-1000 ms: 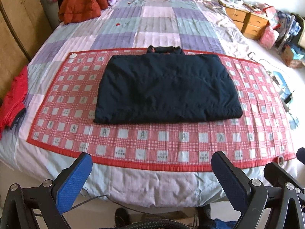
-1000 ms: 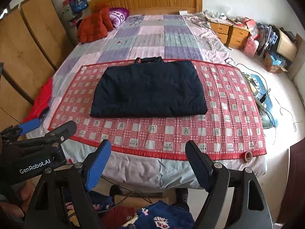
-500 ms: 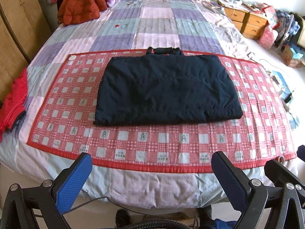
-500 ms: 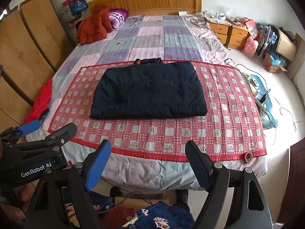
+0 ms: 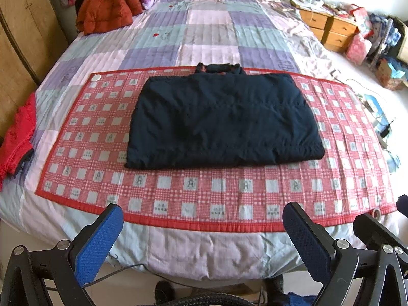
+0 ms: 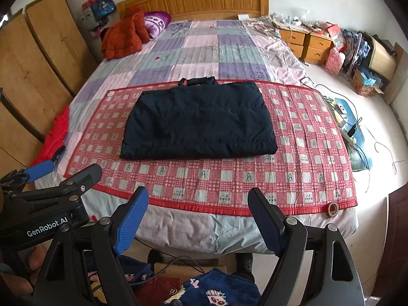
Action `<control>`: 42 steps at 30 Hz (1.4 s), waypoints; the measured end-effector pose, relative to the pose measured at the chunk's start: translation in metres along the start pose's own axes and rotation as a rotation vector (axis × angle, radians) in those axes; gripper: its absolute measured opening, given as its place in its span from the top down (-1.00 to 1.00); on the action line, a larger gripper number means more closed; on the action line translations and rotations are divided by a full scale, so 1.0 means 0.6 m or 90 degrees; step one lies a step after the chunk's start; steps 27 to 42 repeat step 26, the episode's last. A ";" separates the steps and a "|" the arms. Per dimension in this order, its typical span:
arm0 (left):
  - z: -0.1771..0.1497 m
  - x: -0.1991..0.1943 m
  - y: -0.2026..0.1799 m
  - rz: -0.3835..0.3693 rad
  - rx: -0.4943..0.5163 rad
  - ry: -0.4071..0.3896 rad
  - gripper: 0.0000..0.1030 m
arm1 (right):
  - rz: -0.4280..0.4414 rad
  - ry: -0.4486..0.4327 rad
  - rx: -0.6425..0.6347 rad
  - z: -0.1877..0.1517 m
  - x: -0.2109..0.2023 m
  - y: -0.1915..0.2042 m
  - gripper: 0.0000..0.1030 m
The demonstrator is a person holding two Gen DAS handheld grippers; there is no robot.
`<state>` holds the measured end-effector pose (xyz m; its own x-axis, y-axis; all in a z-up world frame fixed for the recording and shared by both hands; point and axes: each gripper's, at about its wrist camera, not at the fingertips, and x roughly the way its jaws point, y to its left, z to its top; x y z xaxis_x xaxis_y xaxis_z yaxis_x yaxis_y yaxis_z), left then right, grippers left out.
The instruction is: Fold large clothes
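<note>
Lying folded flat, dark navy jacket (image 5: 224, 119) on red checked mat (image 5: 216, 186).

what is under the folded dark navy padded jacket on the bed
The folded dark navy padded jacket lies on a red checked mat, which is spread over a patchwork quilt. Anything between jacket and mat is hidden.

jacket (image 5: 224, 119) on mat (image 5: 229, 191) | mat on bed (image 5: 214, 30), near foot end

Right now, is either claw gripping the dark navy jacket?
No, the dark navy jacket lies folded on the red checked mat, while the left claw and right claw hang open, short of the bed.
</note>
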<state>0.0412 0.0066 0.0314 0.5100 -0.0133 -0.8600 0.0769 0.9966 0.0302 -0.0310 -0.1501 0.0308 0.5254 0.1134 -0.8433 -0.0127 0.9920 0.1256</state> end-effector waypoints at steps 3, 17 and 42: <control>0.001 0.000 0.000 -0.001 0.001 0.001 -0.99 | 0.000 0.000 0.000 0.000 0.000 0.000 -0.62; 0.004 0.000 0.002 -0.005 -0.001 0.001 -0.99 | 0.000 0.001 0.001 0.001 0.000 0.002 -0.62; 0.006 0.006 0.001 -0.022 0.008 -0.004 -0.99 | -0.001 0.004 0.005 0.002 0.008 0.010 -0.62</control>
